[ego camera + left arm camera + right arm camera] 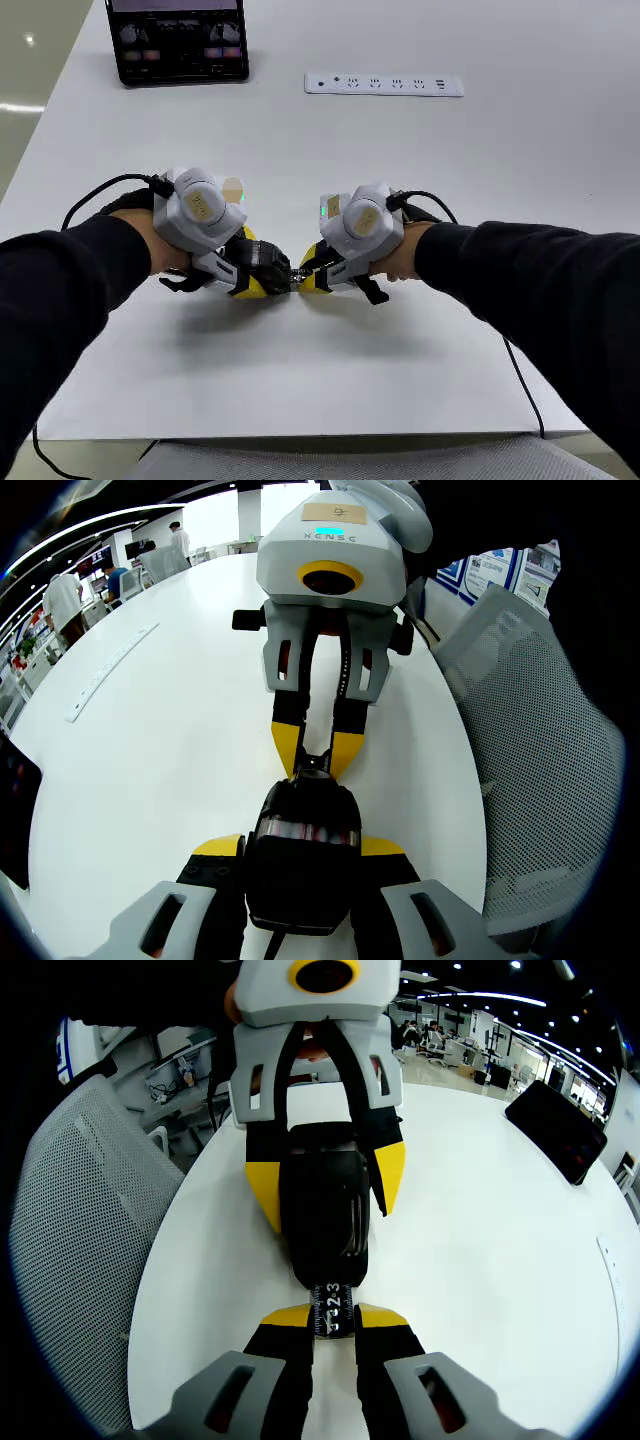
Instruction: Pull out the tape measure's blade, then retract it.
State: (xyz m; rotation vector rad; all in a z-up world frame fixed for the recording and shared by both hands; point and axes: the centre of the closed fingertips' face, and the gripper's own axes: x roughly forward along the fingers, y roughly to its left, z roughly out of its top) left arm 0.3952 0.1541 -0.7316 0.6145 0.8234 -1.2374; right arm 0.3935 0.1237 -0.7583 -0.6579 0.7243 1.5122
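Observation:
A black tape measure sits near the front middle of the white table. My left gripper is shut on its case, with yellow-tipped fingers on either side. My right gripper faces it from the right and is shut on the blade's end, where printed numbers show between the yellow fingertips. Only a short length of blade is out of the case. The two grippers nearly touch tip to tip.
A white power strip lies at the back of the table and a black tablet stands at the back left. A grey mesh chair is close to the table's front edge. Cables trail from both grippers.

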